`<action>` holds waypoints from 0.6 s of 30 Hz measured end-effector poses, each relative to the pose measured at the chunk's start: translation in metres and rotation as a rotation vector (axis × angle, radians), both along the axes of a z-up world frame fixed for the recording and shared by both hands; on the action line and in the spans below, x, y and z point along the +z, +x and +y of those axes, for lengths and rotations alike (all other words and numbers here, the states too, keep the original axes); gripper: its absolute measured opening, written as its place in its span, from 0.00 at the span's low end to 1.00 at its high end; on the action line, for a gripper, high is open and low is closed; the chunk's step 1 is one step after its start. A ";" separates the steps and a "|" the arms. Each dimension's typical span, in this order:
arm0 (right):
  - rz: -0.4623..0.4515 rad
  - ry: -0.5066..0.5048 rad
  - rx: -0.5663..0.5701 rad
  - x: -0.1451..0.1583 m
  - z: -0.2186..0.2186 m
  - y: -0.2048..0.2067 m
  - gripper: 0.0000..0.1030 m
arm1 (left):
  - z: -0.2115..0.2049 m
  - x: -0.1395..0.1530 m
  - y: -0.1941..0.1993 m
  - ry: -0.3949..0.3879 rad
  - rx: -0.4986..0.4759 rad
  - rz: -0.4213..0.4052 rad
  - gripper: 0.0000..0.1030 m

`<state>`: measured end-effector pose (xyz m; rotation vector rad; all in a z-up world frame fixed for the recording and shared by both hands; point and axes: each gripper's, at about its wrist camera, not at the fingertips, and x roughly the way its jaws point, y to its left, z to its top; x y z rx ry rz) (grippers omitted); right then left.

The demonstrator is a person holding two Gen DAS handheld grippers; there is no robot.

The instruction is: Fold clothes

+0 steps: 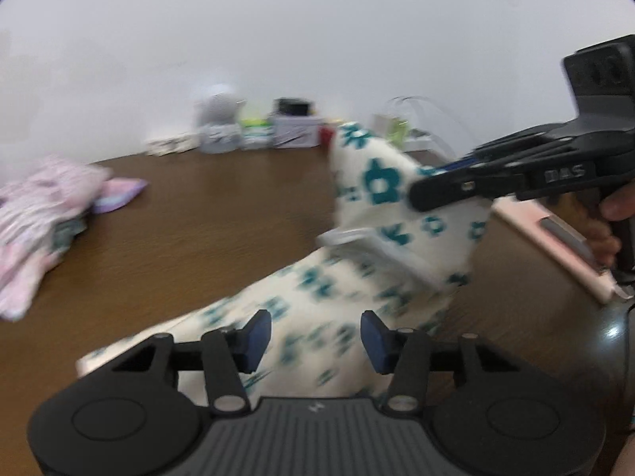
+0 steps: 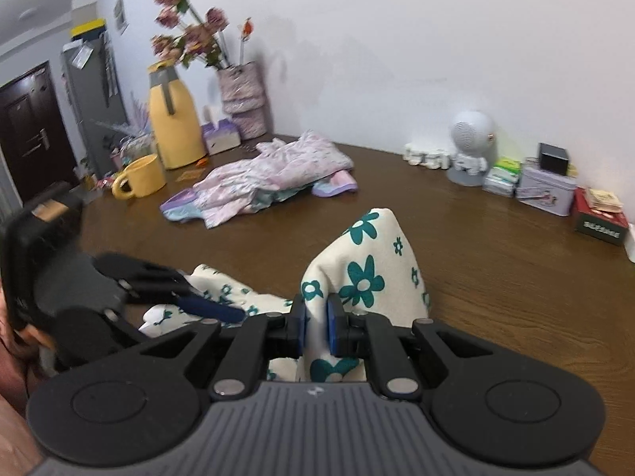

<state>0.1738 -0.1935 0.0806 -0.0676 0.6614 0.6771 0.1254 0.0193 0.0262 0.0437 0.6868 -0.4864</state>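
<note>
Cream floral cloth (image 2: 369, 261), pinched, peaked

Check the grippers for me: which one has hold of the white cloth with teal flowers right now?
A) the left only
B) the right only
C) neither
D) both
B: in the right wrist view the right gripper has its blue pads pinched on a raised fold of the floral cloth, while in the left wrist view the left gripper stands open above the cloth with nothing between its pads.
</note>
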 end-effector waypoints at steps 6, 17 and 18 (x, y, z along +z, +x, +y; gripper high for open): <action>0.024 -0.041 0.077 -0.017 0.031 -0.002 0.10 | 0.008 -0.021 0.006 0.002 0.017 0.059 0.43; 0.105 -0.014 0.090 -0.058 0.058 0.005 0.12 | 0.045 0.022 -0.001 -0.203 0.066 -0.100 0.16; 0.110 -0.006 0.086 -0.061 0.058 0.005 0.12 | 0.040 0.022 0.005 -0.197 0.063 -0.092 0.15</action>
